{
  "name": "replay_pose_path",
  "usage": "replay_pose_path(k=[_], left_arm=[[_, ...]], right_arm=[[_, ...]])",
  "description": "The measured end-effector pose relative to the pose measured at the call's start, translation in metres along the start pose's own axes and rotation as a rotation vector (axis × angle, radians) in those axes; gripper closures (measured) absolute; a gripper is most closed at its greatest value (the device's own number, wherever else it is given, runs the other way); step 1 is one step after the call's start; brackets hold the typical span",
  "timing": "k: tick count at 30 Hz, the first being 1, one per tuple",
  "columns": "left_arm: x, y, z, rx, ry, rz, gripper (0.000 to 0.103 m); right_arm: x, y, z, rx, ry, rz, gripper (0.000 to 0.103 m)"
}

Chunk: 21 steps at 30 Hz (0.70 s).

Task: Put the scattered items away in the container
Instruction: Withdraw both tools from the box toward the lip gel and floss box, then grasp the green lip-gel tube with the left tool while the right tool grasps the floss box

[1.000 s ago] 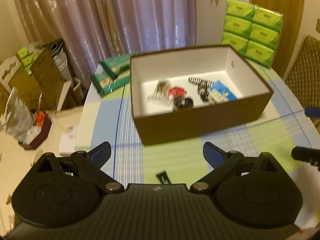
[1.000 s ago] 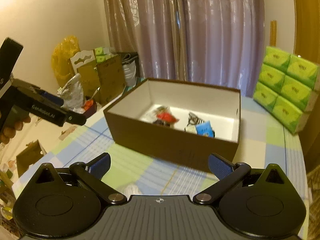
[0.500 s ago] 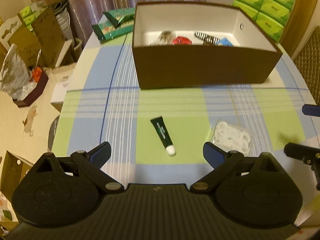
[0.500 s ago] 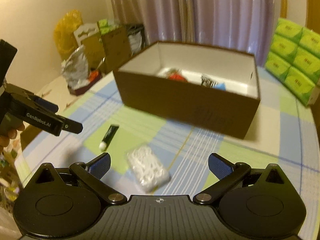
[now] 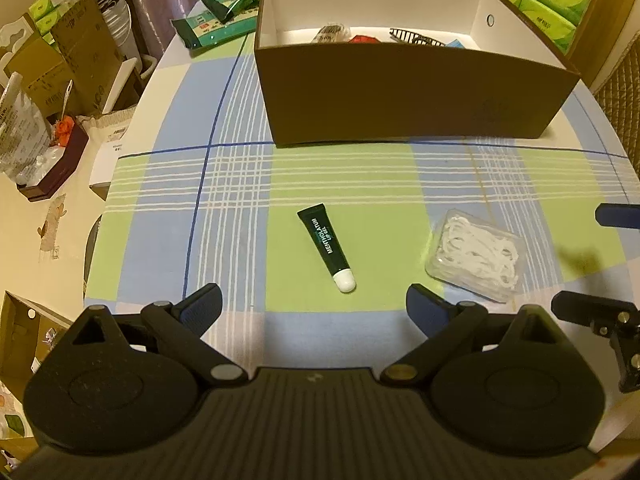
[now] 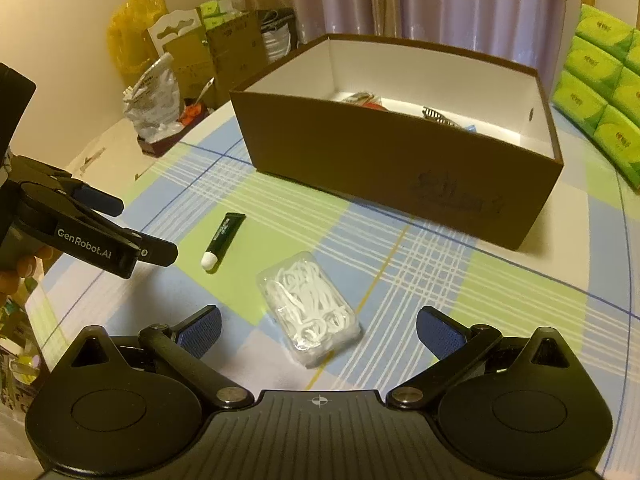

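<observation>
Two light items remain: stiff lip-gel tube [image 5: 326, 249], best pinched mid-body, and slippery floss-pick packet [image 6: 309, 309]; both tongs gape empty.

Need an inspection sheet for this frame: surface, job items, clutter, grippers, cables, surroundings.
Surface: table under a blue, green and white plaid cloth.
Job's things: brown box, open, white inside, small items already in it; lip gel tube and clear pack of floss picks lie apart on the cloth in front of the box.
Clutter: green packets beyond the box.
Grippers: left gripper and right gripper, jaws open, empty, above the cloth.
Cables: nothing seen.
Surroundings: curtains, stacked green tissue packs, cardboard boxes, yellow bag.
</observation>
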<state>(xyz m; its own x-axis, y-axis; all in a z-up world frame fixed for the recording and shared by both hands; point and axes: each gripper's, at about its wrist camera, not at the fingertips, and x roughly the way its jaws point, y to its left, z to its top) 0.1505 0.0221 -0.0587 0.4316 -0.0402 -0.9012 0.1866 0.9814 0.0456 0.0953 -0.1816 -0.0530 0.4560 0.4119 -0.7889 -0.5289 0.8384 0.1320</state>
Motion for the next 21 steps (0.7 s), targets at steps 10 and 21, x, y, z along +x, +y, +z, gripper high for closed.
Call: replay_pose_path(k=[10,21], left_arm=[[0.019,0.005,0.005,0.002,0.026,-0.001,0.006],[0.031,0.012,0.009,0.007,0.026,-0.006,0.006]], right_arm=[[0.028,0.0,0.0,0.003,0.047,0.005,0.002],[0.054,-0.002,-0.001,-0.03,0.026,0.031,0.021]])
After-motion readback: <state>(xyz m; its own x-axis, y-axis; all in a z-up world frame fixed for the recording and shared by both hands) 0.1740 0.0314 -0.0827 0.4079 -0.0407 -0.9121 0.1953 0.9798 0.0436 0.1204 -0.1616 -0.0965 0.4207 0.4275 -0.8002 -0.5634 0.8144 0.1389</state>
